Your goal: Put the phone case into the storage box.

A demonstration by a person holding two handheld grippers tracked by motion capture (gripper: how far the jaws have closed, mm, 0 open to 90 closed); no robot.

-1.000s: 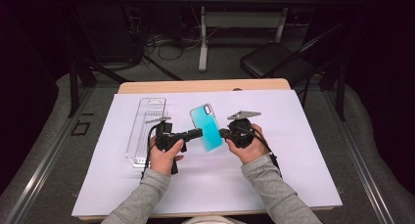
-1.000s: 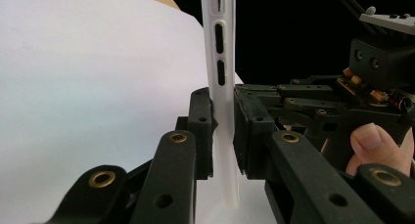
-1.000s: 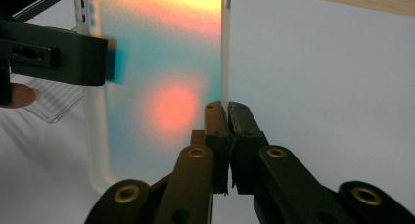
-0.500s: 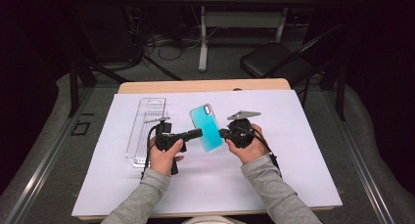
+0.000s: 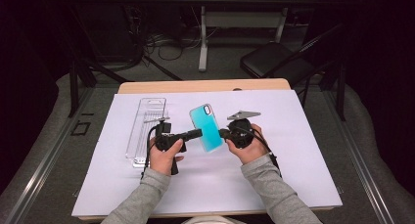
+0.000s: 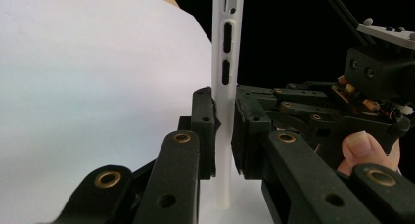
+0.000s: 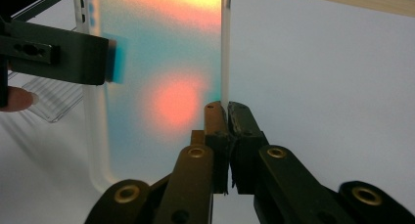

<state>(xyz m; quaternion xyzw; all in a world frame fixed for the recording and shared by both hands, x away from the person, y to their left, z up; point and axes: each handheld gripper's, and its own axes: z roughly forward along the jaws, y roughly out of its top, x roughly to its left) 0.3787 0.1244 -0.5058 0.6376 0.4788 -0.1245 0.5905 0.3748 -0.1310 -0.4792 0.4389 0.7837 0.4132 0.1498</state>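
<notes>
A turquoise phone case (image 5: pixel 207 127) is held above the white sheet between both grippers. My left gripper (image 5: pixel 197 133) is shut on its left edge; in the left gripper view the white rim of the case (image 6: pixel 224 87) runs upright between the two pads. My right gripper (image 5: pixel 223 133) is shut on the right edge. In the right gripper view the translucent case (image 7: pixel 161 72) glows orange and teal, with its rim pinched at my right gripper (image 7: pixel 227 109), and the left gripper's jaw clamps its far side.
A clear plastic tray (image 5: pixel 145 131) lies on the white sheet (image 5: pixel 293 150) left of my left hand. The wooden table edge (image 5: pixel 205 85) runs along the back. A black chair (image 5: pixel 274 62) and cables stand on the floor beyond.
</notes>
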